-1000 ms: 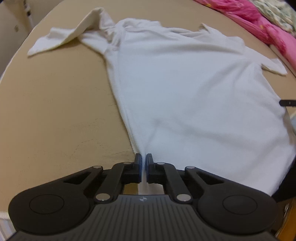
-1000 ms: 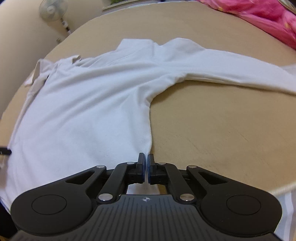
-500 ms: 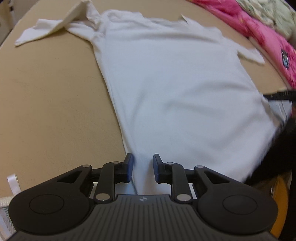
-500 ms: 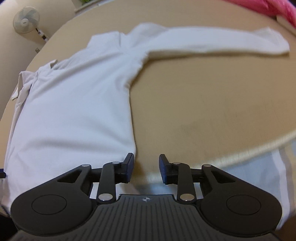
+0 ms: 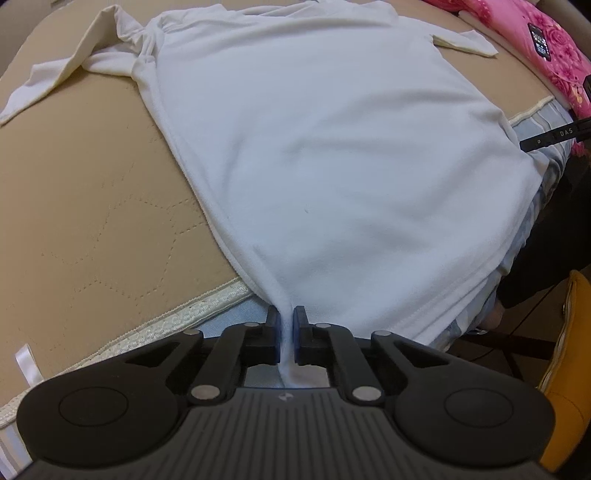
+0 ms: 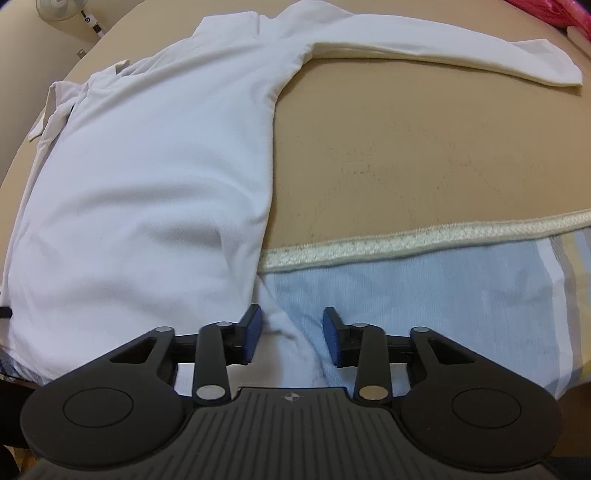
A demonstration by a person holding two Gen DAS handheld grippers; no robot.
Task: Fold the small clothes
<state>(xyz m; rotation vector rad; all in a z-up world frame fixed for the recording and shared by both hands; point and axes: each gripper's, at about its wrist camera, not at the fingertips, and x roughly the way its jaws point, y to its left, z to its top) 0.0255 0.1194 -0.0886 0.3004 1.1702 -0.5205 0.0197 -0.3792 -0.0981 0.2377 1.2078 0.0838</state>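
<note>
A white long-sleeved shirt [image 5: 325,147] lies spread on a tan mattress [image 5: 92,192], its hem hanging over the near edge. My left gripper [image 5: 285,325] is shut on the shirt's lower left hem corner, cloth pinched between the blue pads. In the right wrist view the shirt [image 6: 147,177] fills the left side, one sleeve [image 6: 443,55] stretched to the right. My right gripper [image 6: 291,328] is open, with the shirt's lower right hem corner lying between the fingers, not pinched.
The mattress's cream piping edge [image 6: 424,240] runs across the front, with light blue sheet [image 6: 424,295] below. Pink bedding [image 5: 535,44] with a phone on it lies at the far right. A yellow object [image 5: 569,350] sits low right. A fan [image 6: 55,9] stands far left.
Both grippers opened and drew back to the mattress edge. The left gripper has now shut on the hem corner; the right has opened wider around the other corner.
</note>
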